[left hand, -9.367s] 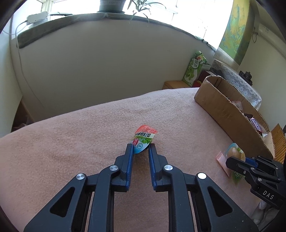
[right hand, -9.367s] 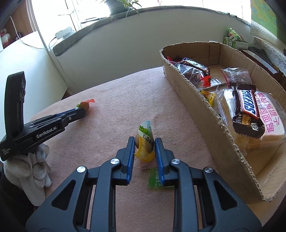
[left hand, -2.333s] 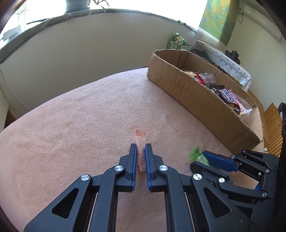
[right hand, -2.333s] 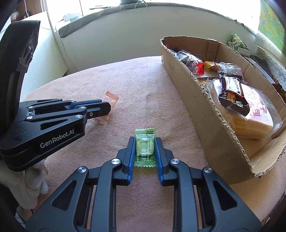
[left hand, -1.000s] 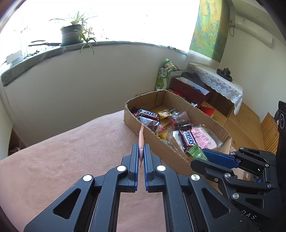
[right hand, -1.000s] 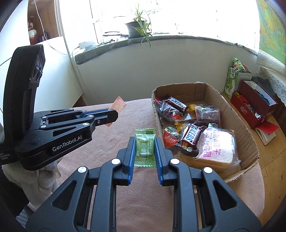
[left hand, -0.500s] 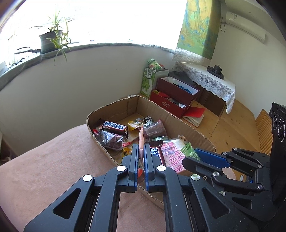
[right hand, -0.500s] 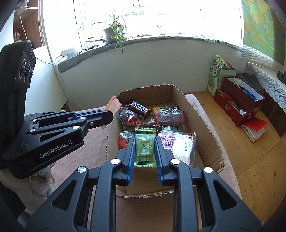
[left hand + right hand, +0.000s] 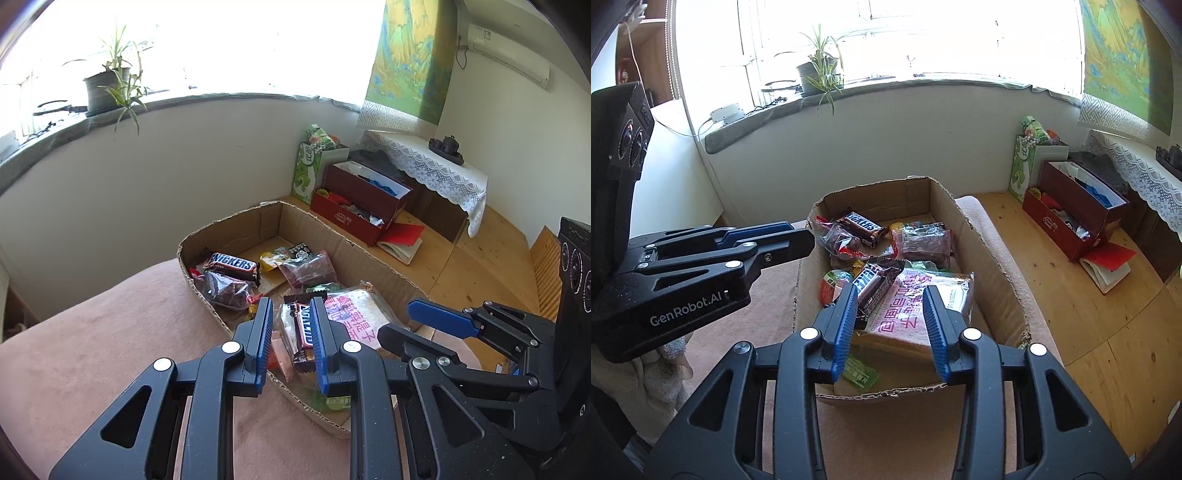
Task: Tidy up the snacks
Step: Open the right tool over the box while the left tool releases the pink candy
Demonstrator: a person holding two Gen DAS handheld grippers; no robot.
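Left gripper [image 9: 291, 325]: my jaws have just opened, pink candy [image 9: 282, 356] loose below them.
Right gripper [image 9: 890, 314]: my jaws just opened, green candy [image 9: 858, 373] dropped in cardboard box [image 9: 982, 254].

Both views are taken from above, tilted down along the fingers, close over a cardboard box [image 9: 369, 258] of snacks. In the left wrist view the box is seen from its near left corner, filling the centre; the right gripper [image 9: 417, 323] enters at lower right. In the right wrist view the box [image 9: 979, 236] is faced from its near end; the left gripper [image 9: 809, 242] enters at centre left. The box, the windowsill plant [image 9: 107, 85] and the red box [image 9: 1082, 210] are shared.
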